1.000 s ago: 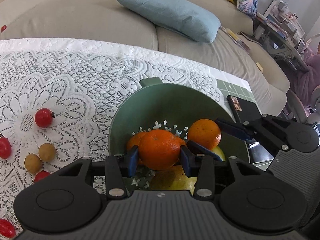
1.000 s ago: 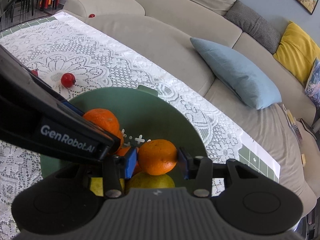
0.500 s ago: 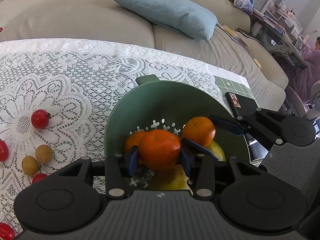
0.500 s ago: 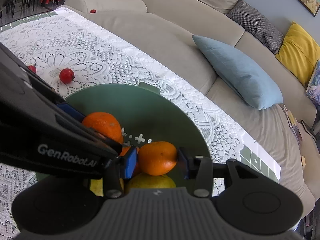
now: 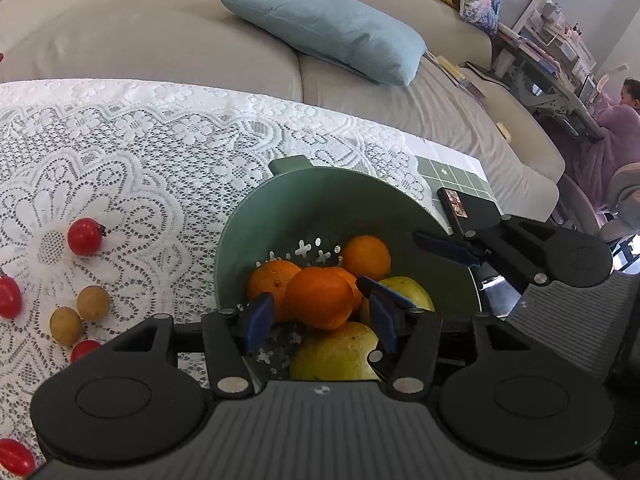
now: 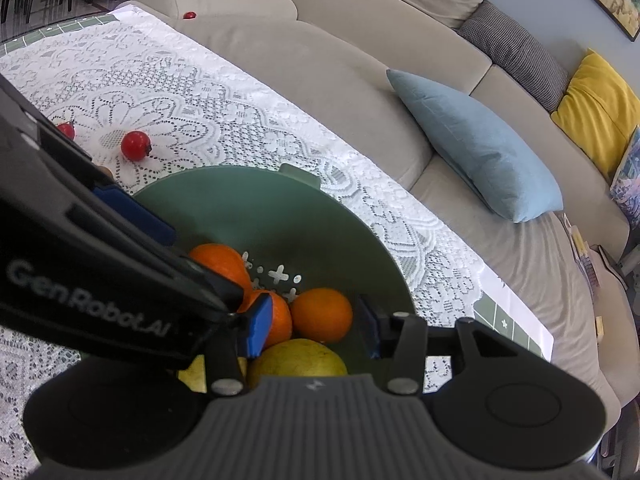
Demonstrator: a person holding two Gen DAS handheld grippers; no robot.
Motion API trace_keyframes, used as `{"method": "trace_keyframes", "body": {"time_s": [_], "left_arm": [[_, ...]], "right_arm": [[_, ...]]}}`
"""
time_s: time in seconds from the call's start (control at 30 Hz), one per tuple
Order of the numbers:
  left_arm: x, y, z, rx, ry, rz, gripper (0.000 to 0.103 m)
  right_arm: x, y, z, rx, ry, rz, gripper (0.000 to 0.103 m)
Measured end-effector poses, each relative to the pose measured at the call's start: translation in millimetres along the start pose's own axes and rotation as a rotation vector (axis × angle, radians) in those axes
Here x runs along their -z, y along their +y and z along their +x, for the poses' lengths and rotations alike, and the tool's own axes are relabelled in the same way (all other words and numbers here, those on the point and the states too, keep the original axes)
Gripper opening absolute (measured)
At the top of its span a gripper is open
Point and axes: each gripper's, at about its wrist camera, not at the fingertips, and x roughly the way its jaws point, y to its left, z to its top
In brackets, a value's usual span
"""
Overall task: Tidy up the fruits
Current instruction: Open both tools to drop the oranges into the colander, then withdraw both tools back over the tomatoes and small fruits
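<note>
In the left wrist view, my left gripper (image 5: 320,320) hung low in the centre with its jaws spread clear of an orange (image 5: 319,298) resting in the green colander (image 5: 320,200); I judged that fruit delivered, so the next move called for the tomatoes (image 5: 84,236) and small brown fruits (image 5: 93,303) at the left edge. In the right wrist view, my right gripper (image 6: 312,330) stood wide around another orange (image 6: 321,315) without touching, while the left tool's body hid the colander's left half.
</note>
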Motion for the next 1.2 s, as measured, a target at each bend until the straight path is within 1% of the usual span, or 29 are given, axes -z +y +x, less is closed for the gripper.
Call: {"method": "trace_keyframes", "body": {"time_s": [0.03,0.1,0.17,0.27,0.4,0.47,0.5,0.6,0.7,0.8,0.93,1.0,1.07,1.2], "left_arm": [[1,0,-2,0.0,-0.003,0.001,0.064],[1,1,-7,0.006,-0.011,0.003,0.064],[2,1,-12,0.008,-0.019,0.012,0.064],[4,3,-21,0.007,-0.039,0.026,0.065],[7,5,-32,-0.008,-0.065,0.044,0.065],[9,8,-37,-0.015,-0.074,0.049,0.065],[10,10,-40,-0.018,-0.077,0.05,0.065],[13,18,-47,-0.022,-0.083,0.041,0.065],[18,25,-58,-0.04,-0.11,0.039,0.065],[21,33,-68,-0.055,-0.137,0.041,0.065],[27,44,-83,-0.077,-0.162,0.066,0.065],[30,49,-89,-0.088,-0.169,0.084,0.065],[35,54,-95,-0.099,-0.173,0.105,0.065],[46,69,-107,-0.108,-0.165,0.13,0.065]], "right_arm": [[-1,1,-1,0.003,-0.002,0.001,0.051],[-2,1,-4,0.009,-0.003,0.002,0.053],[-4,2,-6,0.024,-0.002,0.004,0.06],[-5,1,-11,0.021,-0.006,0.018,0.063],[-7,2,-18,0.024,-0.007,0.036,0.064],[-8,3,-22,0.021,-0.013,0.051,0.072],[-8,4,-25,0.018,-0.018,0.058,0.073],[-10,10,-33,0.008,-0.032,0.071,0.074],[-12,19,-42,0.011,-0.053,0.071,0.078],[-13,30,-53,0.006,-0.088,0.079,0.079],[-14,47,-70,-0.002,-0.149,0.098,0.079],[-14,56,-77,-0.021,-0.176,0.124,0.079],[-12,64,-84,-0.058,-0.204,0.168,0.08],[-9,83,-90,-0.108,-0.225,0.239,0.081]]}}
